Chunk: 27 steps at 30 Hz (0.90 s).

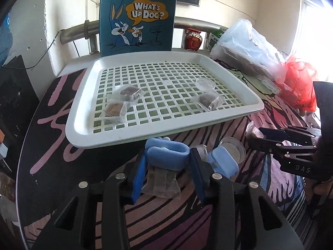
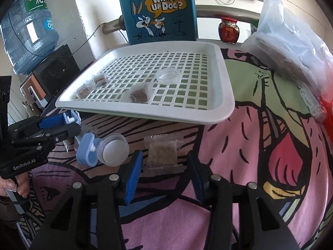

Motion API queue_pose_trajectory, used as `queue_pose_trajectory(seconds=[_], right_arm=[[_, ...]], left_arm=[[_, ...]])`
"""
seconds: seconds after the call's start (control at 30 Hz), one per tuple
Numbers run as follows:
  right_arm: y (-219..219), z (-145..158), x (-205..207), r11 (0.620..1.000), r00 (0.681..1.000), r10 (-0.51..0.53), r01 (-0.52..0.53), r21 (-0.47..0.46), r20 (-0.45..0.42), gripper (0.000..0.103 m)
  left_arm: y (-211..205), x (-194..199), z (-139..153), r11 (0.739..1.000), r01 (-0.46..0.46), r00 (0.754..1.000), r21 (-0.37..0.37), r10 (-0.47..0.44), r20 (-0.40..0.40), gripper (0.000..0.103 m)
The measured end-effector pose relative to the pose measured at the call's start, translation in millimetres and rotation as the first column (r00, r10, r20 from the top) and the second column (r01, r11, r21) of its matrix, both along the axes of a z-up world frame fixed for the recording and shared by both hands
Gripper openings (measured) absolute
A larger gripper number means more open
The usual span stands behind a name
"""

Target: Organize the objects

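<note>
A white grid tray holds three wrapped snack packets and a clear round lid. My left gripper is open, its blue fingertips low over a wrapped packet on the cloth. A clear round container lies just right of it. My right gripper is open around another wrapped packet on the cloth. The right gripper also shows in the left wrist view.
A blue Bugs Bunny bag stands behind the tray. A red jar, a clear plastic bag and a red bag lie at the right. A water bottle stands at the far left.
</note>
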State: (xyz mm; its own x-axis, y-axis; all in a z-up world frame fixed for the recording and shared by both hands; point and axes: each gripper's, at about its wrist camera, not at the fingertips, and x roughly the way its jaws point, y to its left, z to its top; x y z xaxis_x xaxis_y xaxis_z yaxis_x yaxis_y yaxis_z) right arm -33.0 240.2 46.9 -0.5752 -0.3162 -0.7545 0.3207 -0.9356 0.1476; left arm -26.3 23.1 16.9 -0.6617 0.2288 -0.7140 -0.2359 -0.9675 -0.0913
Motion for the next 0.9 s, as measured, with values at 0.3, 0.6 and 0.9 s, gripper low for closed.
queue_pose_trajectory(seconds=[0.3, 0.6, 0.9], right_arm=[[-0.3, 9.6, 13.5, 0.999, 0.998, 0.029, -0.031, -0.031, -0.06, 0.031], [-15.2, 40.3, 34.4, 0.996, 0.975, 0.053, -0.067, -0.059, -0.214, 0.029], [-21.0, 31.9, 38.4, 0.997, 0.964, 0.062, -0.071, -0.026, -0.259, 0.029]], left_arm=[[-18.0, 27.8, 19.6, 0.998, -0.036, 0.995, 0.049, 0.04, -0.096, 0.039], [-26.9, 38.6, 24.1, 0.996, -0.086, 0.982, 0.037, 0.091, -0.167, 0.039], [-22.4, 44.0, 24.6, 0.997, -0.071, 0.978, 0.029, 0.075, -0.195, 0.039]])
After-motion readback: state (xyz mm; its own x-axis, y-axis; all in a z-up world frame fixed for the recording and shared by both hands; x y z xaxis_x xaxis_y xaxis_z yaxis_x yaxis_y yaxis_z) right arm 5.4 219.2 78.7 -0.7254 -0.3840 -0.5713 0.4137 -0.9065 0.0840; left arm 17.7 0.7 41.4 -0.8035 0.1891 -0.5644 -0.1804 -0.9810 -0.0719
